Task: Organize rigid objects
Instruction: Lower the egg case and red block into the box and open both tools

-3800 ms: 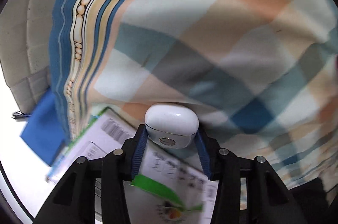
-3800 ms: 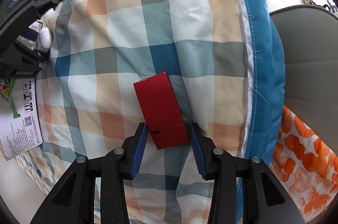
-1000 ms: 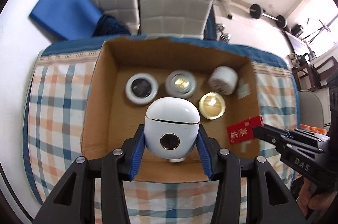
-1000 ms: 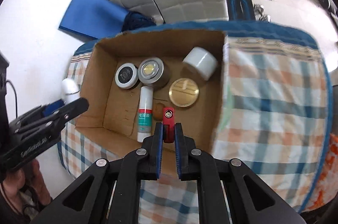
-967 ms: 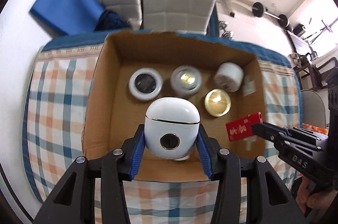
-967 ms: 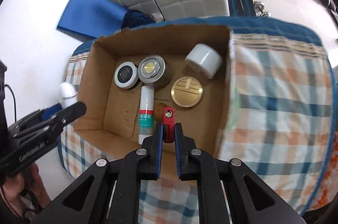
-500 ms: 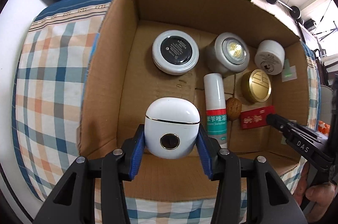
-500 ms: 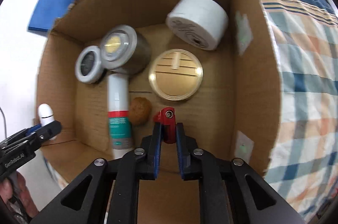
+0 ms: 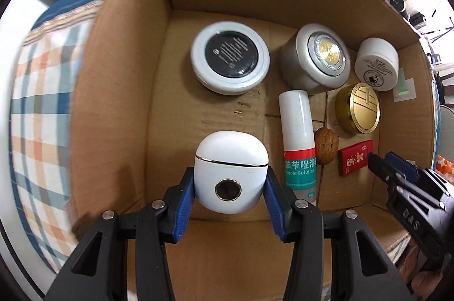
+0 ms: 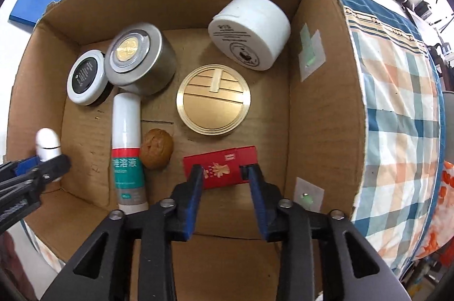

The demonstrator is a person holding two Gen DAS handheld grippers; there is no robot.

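pads of our left gripper (image 9: 230,193) clamp a white case (image 9: 231,174) low inside the box (image 9: 113,102), left of a tube (image 9: 298,147). our right gripper (image 10: 224,183) stands spread around a red pack (image 10: 221,170) on the box floor; only its own view shows that gap.

White case (image 9: 231,176): sides covered by blue pads; underside hidden.
Tube (image 10: 126,147): lower label print too small to read.
Black-lidded jar (image 10: 85,78): right edge hidden behind silver tin (image 10: 139,60).
Checked cloth (image 9: 39,113): blurred at left edge.
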